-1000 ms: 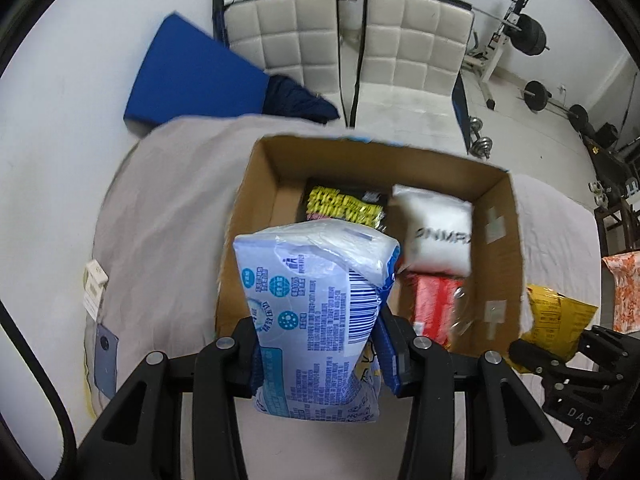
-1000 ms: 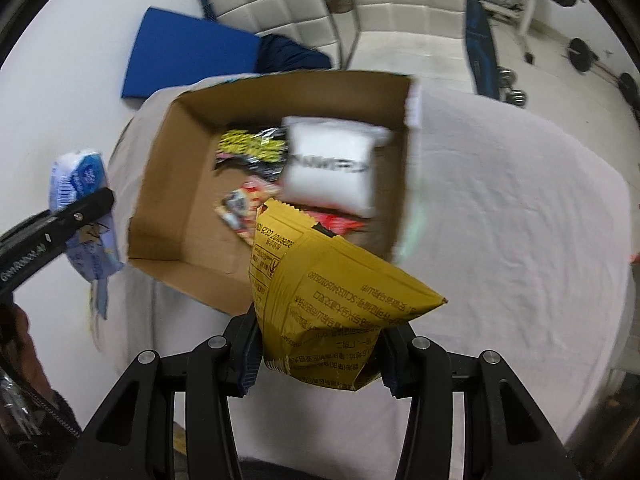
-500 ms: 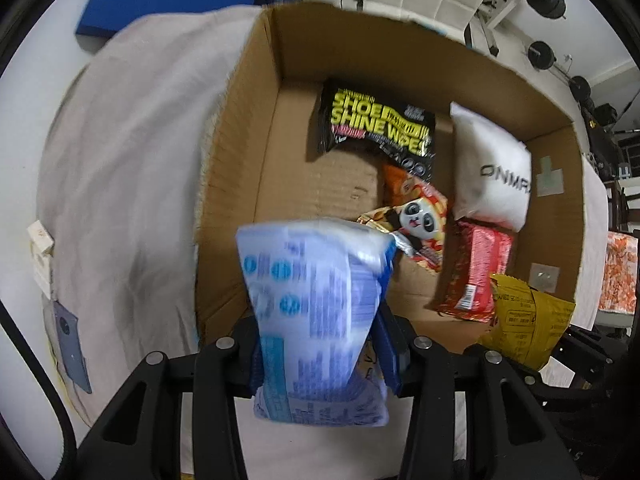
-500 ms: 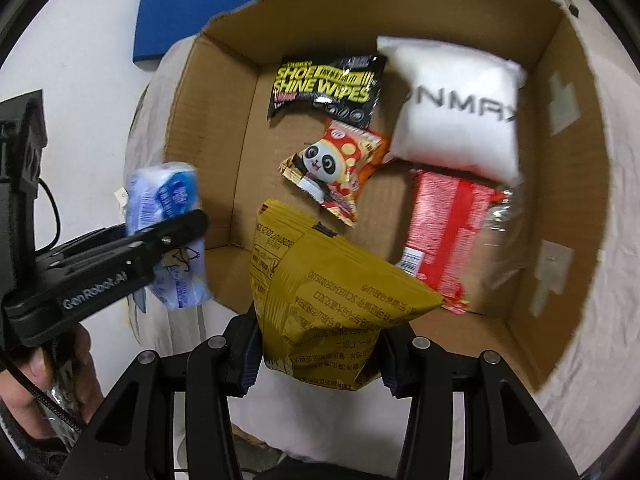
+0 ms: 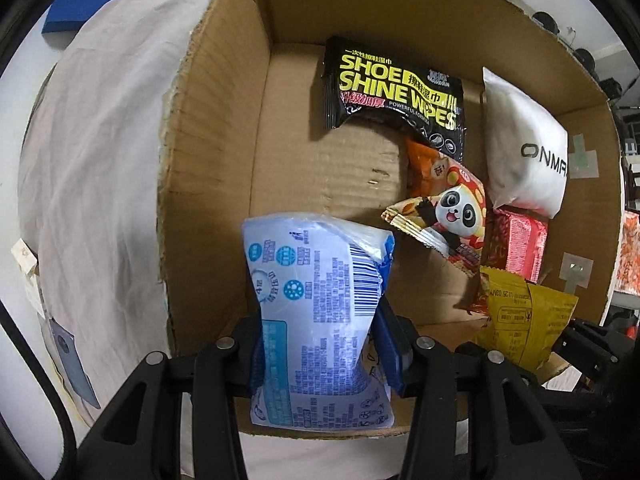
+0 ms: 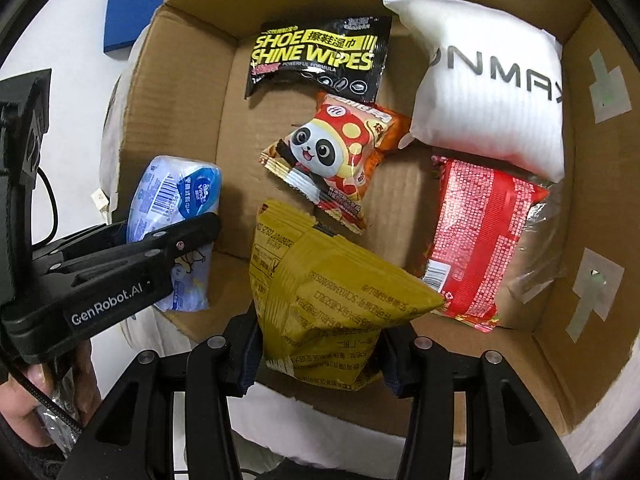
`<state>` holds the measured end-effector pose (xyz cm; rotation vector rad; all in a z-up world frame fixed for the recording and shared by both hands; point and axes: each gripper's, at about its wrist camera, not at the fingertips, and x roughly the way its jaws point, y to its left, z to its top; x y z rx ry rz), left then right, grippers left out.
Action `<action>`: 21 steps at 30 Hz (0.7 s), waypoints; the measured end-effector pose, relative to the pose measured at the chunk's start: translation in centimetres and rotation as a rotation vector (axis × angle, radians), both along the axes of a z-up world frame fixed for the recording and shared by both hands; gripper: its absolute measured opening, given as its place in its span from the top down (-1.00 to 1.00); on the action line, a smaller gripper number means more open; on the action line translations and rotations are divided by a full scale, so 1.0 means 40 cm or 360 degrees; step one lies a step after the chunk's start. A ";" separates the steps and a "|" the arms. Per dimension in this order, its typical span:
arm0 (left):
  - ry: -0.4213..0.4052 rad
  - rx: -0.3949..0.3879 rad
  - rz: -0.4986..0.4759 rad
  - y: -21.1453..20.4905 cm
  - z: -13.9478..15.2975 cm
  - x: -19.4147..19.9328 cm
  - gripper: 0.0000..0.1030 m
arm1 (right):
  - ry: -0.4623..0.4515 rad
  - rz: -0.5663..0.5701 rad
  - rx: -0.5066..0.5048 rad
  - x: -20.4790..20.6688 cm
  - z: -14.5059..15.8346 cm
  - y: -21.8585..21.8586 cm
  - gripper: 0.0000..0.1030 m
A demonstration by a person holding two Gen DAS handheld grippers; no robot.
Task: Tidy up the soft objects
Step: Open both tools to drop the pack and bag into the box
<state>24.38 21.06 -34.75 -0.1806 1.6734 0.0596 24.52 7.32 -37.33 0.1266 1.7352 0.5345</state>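
My left gripper [image 5: 324, 348] is shut on a blue tissue pack [image 5: 320, 304] and holds it over the near left corner of an open cardboard box [image 5: 212, 152]. The pack also shows in the right wrist view [image 6: 176, 196]. My right gripper [image 6: 316, 356] is shut on a yellow snack bag [image 6: 328, 296] over the box's near edge; it also shows in the left wrist view [image 5: 524, 316]. Inside the box lie a black shoe shine wipes pack [image 6: 320, 56], a panda snack bag [image 6: 332, 156], a white pouch [image 6: 488, 80] and a red pack [image 6: 476, 240].
The box [image 6: 180, 92] stands on a table under a pale cloth [image 5: 96, 168]. A blue mat [image 6: 136, 0] lies on the floor beyond. The left gripper's body [image 6: 104, 280] sits close to the left of the yellow bag.
Both grippers have moved forward and down over the box with their packs still held. The box interior now fills both views.
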 end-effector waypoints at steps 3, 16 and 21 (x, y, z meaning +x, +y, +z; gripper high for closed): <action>-0.0001 0.0000 -0.0005 -0.003 -0.001 0.006 0.12 | 0.0017 -0.0002 -0.0012 0.000 -0.012 0.000 -0.04; -0.0027 0.0048 0.0051 -0.012 0.015 0.013 0.03 | -0.0009 0.0033 -0.0079 0.012 -0.010 0.020 -0.62; -0.0094 0.0074 0.0055 -0.020 0.057 0.007 -0.07 | -0.0083 0.0033 -0.0115 0.010 0.021 0.008 -0.78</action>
